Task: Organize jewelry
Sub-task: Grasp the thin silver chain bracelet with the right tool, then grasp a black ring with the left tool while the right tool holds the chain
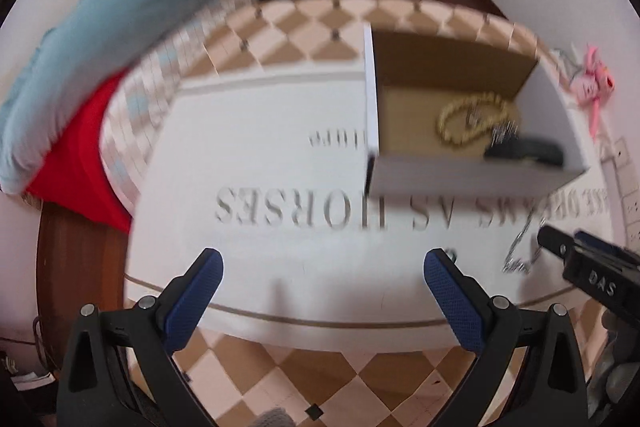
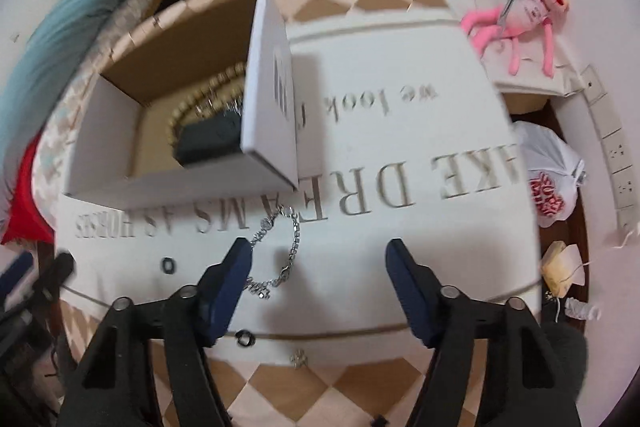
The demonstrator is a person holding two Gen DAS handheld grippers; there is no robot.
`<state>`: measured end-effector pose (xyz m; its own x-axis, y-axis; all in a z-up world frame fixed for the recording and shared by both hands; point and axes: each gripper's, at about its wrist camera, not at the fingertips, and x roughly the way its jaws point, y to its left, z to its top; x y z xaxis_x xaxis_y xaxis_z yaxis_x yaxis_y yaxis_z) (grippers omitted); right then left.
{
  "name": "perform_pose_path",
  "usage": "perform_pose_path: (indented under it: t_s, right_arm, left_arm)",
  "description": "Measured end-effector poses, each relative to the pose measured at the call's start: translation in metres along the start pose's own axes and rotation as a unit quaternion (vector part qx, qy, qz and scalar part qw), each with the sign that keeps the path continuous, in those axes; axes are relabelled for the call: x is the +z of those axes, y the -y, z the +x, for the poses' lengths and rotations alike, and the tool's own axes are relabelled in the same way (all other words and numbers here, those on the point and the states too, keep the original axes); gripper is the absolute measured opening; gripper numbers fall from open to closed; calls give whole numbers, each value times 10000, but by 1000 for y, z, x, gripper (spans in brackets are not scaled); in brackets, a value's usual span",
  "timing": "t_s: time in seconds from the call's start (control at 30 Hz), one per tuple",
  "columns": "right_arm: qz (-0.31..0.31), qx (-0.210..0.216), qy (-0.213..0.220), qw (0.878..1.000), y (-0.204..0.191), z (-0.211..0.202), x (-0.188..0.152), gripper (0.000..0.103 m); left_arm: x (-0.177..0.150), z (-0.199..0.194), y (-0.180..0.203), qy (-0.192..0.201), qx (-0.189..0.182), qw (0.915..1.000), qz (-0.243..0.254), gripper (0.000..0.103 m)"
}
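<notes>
Surface: white mat (image 2: 400, 147) with big grey letters, on a checkered cloth (image 2: 280, 387).
Box: white box (image 2: 168, 183) sits on the mat, with gold beads (image 1: 464, 123) inside.
Silver chain: silver chain (image 2: 290, 247) lies flat on the mat, near the box.
Right tool: right tool (image 2: 318, 259) spread apart; chain touches its left finger, not pinched.
Left tool: left tool (image 1: 322, 267) spread wide, nothing inside, well apart from the chain.
</notes>
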<state>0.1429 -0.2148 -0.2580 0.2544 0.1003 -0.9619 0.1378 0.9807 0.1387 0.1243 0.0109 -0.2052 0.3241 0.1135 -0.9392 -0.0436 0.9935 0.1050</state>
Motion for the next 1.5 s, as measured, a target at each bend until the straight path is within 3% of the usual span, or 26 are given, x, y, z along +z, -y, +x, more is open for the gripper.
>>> perform_pose_path:
  t_s: [0.13,0.17,0.2,0.23,0.57,0.77,0.83,0.9,0.97,1.03,1.1,1.33,1.5]
  right_arm:
    - [-416,-394,242,9981,-18,10,-9,41]
    - [-502,-549,317,9967,-21,10,-11,29]
    - [-579,-627,385,9956,-24,10,-13,8]
    - [-620,-621,420,9953,-26,9,-15,2]
    - [-185,-197,583,9979,3,-19,-25,1]
    - [-42,-109,583,9982,18,-25,-21,1]
    - [31,-102,544,9985,22,-22,-19,1]
    - [103,-109,533,9985,26,-20,-18,1]
    - [174,-83,514,9985,30,-19,-18,1]
    - [216,-62,509,9984,32,-19,-19,1]
    - [234,-46,511,9984,33,-19,-19,1]
    - [244,160,560,9980,29,-29,-21,1]
    - [232,673,652,9953,20,-50,-25,1]
  left_arm:
    - [-10,15,8,-165,-44,9998,49,103]
    - [-12,18,10,-186,-58,9998,66,103]
    - [-13,20,11,-208,-66,9997,82,103]
    - [-14,22,13,-227,-80,9997,94,103]
    - [-22,23,42,-189,-550,9979,300,102]
    - [-20,23,70,-148,-577,9966,578,98]
    - [-21,25,79,-186,-591,9958,677,75]
    - [-21,27,83,-245,-635,9951,711,67]
    - [-18,27,83,-178,-726,9945,733,53]
    - [-16,25,86,-161,-808,9935,784,23]
    - [-15,25,89,-168,-787,9931,859,12]
    - [-12,23,85,-91,-778,9930,887,10]
    - [-10,-1,76,101,-915,9927,783,10]
